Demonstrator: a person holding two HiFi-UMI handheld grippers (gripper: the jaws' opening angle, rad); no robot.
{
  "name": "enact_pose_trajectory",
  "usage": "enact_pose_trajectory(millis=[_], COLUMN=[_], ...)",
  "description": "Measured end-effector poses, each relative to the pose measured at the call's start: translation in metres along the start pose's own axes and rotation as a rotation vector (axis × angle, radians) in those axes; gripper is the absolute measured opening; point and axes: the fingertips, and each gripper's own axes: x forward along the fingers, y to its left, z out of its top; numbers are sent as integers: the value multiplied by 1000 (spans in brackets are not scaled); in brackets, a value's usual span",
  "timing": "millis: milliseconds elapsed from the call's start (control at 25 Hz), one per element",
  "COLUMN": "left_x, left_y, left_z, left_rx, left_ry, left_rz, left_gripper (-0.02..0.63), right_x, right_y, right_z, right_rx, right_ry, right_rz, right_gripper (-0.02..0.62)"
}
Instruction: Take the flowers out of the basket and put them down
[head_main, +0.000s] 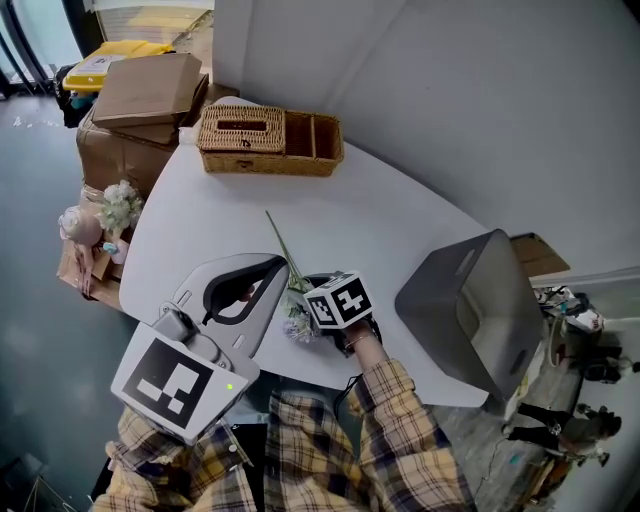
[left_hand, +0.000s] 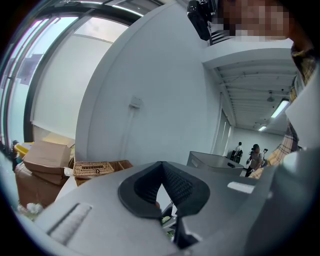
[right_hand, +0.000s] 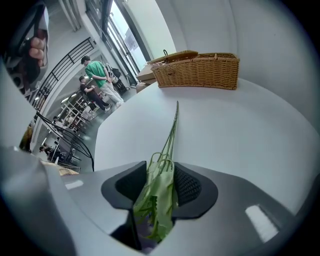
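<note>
A single artificial flower lies on the white table (head_main: 400, 220), its thin green stem (head_main: 283, 245) pointing toward the wicker basket (head_main: 270, 142) at the far edge. Its leaves and pale bloom (head_main: 297, 322) rest near the front edge. My right gripper (head_main: 308, 292) is there, low over the table. In the right gripper view the leaves (right_hand: 162, 195) hang loose between the jaws, which stand open (right_hand: 161, 172) with gaps beside the pads. The basket (right_hand: 197, 70) shows straight ahead. My left gripper (head_main: 278, 264) is held up at the front left, shut and empty (left_hand: 161, 167).
A grey bin (head_main: 478, 310) stands tilted at the table's right edge. Cardboard boxes (head_main: 140, 100) are stacked behind the left corner, with more flowers (head_main: 110, 215) on a low box beside the table. People stand far off in both gripper views.
</note>
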Motion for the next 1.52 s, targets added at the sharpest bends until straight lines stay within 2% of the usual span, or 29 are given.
enact_pose_trajectory(millis=[120,440,600,760,1120,1280,1520], left_x=[0,2,9,17,58,84,122], left_y=[0,-14,-25,-40,-94,-133,-197], left_z=[1,9,16,26,47,51,53], left_rx=[2,24,33,34,71,98,132], left_ry=[-5,-29,-35,-42,-63,-64,-58], left_rz=[-6,-44,-68,-94,-192,-251,-298], left_gripper=[14,14,14,14,14,14,14], right_x=[-4,-41,-69,-111,-265,-337,-423], right_y=[1,-2,1,10,32,24,-4], right_z=[5,28,35,46,65,48,4], right_rx=[8,0,5,27,46,35,35], right_ry=[-26,-147,-207,-327,-747,-890,-1031], right_rz=[2,-67,-74,-73,-113,-183,-280], right_gripper=[220,287,277,248,159,110,32])
